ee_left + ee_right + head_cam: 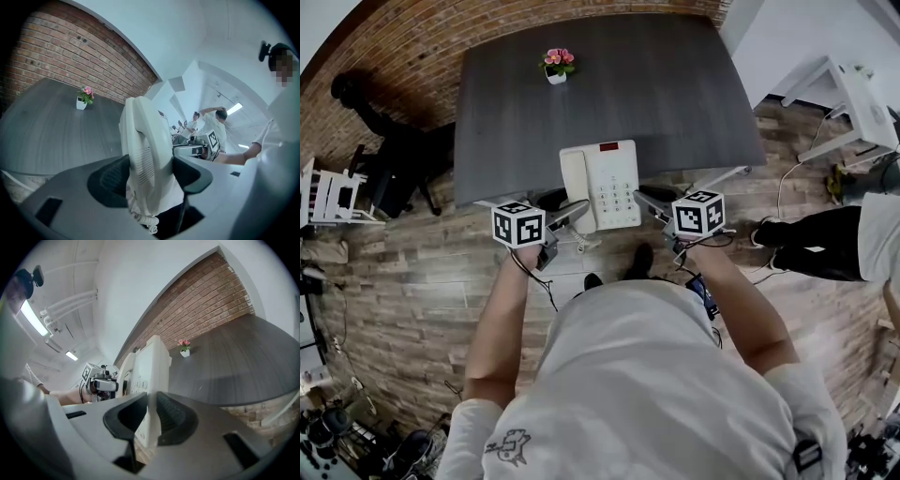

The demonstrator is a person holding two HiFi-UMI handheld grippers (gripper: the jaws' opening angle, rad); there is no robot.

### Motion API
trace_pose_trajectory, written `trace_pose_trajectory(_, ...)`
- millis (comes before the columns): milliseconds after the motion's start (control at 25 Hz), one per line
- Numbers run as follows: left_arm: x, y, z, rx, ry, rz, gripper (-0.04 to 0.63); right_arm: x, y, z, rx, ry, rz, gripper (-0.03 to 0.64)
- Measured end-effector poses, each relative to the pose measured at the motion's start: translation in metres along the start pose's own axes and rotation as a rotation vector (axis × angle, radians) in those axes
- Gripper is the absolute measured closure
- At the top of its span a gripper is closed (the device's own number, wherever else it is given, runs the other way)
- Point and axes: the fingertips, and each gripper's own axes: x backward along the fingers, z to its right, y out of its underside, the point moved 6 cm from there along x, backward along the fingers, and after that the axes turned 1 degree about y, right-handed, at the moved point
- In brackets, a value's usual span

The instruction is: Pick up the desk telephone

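Note:
The white desk telephone (614, 183) with its handset on the left hangs between both grippers over the front edge of the dark grey desk (694, 94). My left gripper (574, 212) is shut on the handset side (145, 150), and the curly cord (143, 220) dangles below the jaws. My right gripper (652, 200) is shut on the thin right edge of the telephone (151, 376) beside the keypad. In the left gripper view the right gripper (206, 147) shows beyond the phone. In the right gripper view the left gripper (101, 383) shows at the phone's far side.
A small pot of pink flowers (557, 66) stands at the desk's far edge. A black chair (389, 164) sits left of the desk, by the brick wall. A white rack (848, 98) and a bystander's legs (820, 246) are at the right.

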Motion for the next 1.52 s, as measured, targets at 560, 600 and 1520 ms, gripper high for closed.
trace_pose_trajectory(560,0.08,0.042,0.001,-0.035,0.029,-0.001,0.29,-0.021,0.05,-0.081,0.008,0.025,0.031,0.549)
trace_pose_trajectory(600,0.086,0.047,0.002,-0.038,0.028,0.001,0.29,-0.022,0.057,-0.087,0.007,0.022,0.034,0.548)
trace_pose_trajectory(1520,0.123,0.1,0.026,-0.053,0.039,-0.015,0.291,-0.008,0.118,-0.134,-0.027,0.038,0.05,0.548)
